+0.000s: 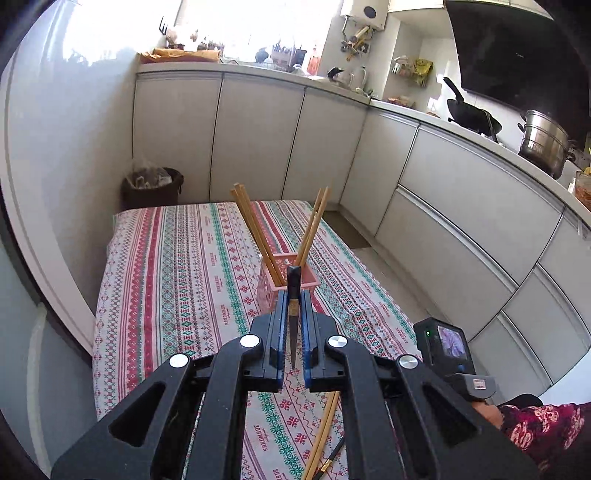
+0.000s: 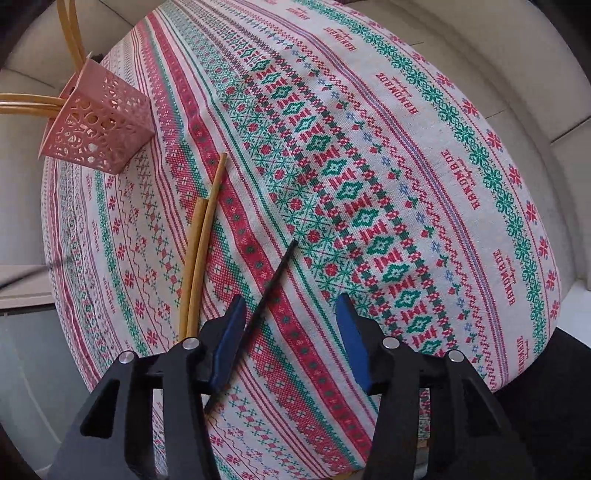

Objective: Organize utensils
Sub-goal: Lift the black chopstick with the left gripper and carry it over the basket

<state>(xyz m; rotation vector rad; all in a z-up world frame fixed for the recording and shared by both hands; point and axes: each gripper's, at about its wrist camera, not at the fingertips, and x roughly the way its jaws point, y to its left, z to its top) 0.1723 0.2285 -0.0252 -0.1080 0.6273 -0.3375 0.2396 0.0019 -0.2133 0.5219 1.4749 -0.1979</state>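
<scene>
light: daylight, window (image 1: 251,26) blown out | edges: fisheye-bent, dark corners | focus: sharp

"HANDMADE" — woven repeatedly along the striped tablecloth (image 2: 406,155) bands

You are working over a table covered by a patterned tablecloth (image 2: 369,155) in red, green and white bands. Ahead of your right jaws and off to their left, a pink perforated basket (image 2: 107,129) is standing on the cloth, while two bamboo chopsticks (image 2: 203,236) are lying side by side just beyond the left finger. A black chopstick (image 2: 277,269) is lying slantwise on the cloth, running in between those jaws close to the left finger.
</scene>
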